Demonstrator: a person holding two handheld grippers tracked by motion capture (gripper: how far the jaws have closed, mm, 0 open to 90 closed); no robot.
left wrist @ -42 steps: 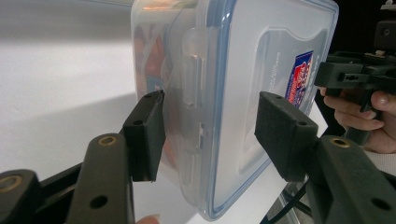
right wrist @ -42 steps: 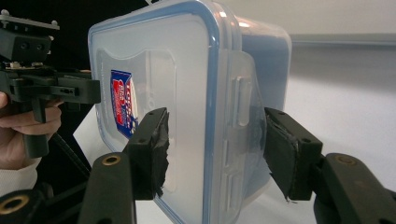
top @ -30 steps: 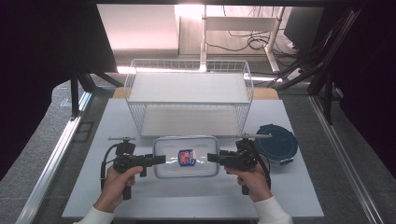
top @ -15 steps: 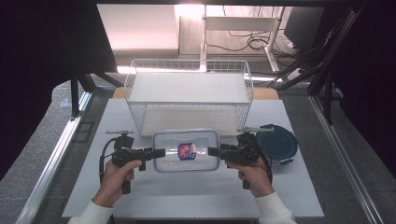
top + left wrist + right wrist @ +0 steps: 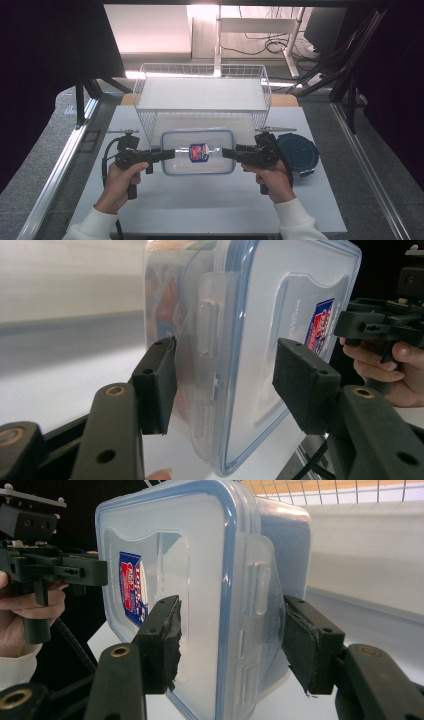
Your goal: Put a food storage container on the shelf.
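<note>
Each half-open gripper, left gripper (image 5: 167, 154) and right gripper (image 5: 229, 151), clamps one short end of the lidded container (image 5: 199, 152) between them, sharing its weight level above the table (image 5: 200, 210).

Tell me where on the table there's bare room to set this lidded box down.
Bare tabletop lies along the near edge, between the two forearms, and at the left, beside the wire basket. The right is crowded: the dark round lid sits there, and the basket takes up the far side. The box hangs between both tongs.

bright backlight glare, dark edges
</note>
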